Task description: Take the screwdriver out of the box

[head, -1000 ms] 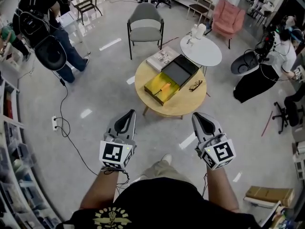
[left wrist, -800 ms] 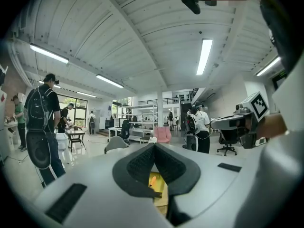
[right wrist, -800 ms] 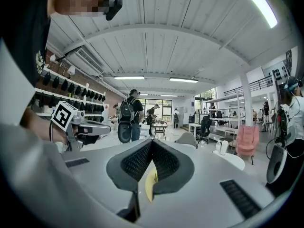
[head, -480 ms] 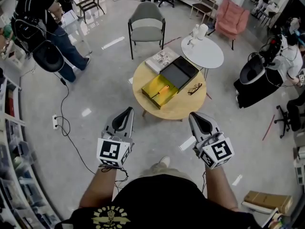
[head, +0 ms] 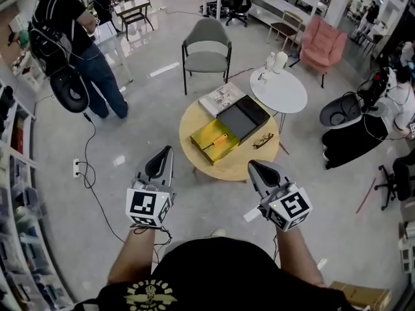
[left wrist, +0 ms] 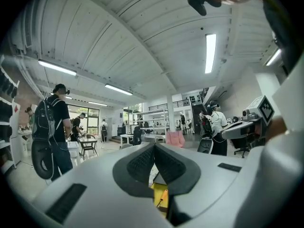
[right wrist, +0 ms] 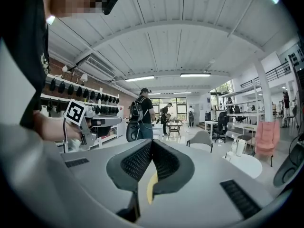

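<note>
An open yellow box (head: 214,142) lies on the round wooden table (head: 224,166), with an orange-handled screwdriver (head: 222,137) inside it. Its black lid (head: 244,118) lies beside it, further back. My left gripper (head: 167,152) is shut and empty, held level over the floor short of the table's near left edge. My right gripper (head: 255,166) is also shut and empty, by the table's near right edge. In the left gripper view the box (left wrist: 159,190) and screwdriver (left wrist: 163,194) show through the gap under the closed left gripper (left wrist: 154,148). In the right gripper view the right gripper (right wrist: 151,144) has its pads together.
Glasses (head: 264,140) and a magazine (head: 220,98) share the wooden table. Behind it stand a white round table (head: 280,93), a grey chair (head: 207,52) and a pink armchair (head: 322,43). A person with a backpack (head: 68,41) stands at left near a floor cable (head: 91,173). Shelving (head: 16,193) lines the left.
Both grippers have moved forward towards the wooden table, which now lies closer in the head view. Both stay shut and empty.
</note>
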The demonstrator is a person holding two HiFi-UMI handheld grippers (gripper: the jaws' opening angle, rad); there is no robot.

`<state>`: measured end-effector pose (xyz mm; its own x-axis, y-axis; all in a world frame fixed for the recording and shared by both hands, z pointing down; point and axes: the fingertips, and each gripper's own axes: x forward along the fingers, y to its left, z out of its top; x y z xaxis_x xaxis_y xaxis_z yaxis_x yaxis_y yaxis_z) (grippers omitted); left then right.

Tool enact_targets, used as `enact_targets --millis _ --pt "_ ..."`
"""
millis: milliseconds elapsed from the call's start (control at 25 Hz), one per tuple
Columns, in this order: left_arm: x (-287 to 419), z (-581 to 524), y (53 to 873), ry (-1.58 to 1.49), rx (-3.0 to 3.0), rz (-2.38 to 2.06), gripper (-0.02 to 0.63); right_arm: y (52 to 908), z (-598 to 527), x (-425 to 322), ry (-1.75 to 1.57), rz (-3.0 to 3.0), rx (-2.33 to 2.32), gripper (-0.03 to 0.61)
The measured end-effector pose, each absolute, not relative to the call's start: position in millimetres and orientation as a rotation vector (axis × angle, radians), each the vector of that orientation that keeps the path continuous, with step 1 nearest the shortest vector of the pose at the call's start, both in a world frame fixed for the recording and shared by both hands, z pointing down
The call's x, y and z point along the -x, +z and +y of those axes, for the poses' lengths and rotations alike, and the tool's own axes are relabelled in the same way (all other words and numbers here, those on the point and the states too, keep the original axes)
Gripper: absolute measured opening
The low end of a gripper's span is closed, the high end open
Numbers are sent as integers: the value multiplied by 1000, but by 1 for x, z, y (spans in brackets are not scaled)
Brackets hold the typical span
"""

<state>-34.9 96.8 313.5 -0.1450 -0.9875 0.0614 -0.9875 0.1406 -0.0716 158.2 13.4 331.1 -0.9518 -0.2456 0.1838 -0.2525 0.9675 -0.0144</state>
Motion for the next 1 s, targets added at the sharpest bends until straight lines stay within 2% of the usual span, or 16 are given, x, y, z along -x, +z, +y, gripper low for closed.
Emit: enact_targets --millis 560,1000 --pt "33 98 320 -248 2012 2451 14 346 -11 -170 143 -2964 -357 15" --pt "62 76 345 -281 2068 2462 14 371 -31 -153 137 -2928 -456 15"
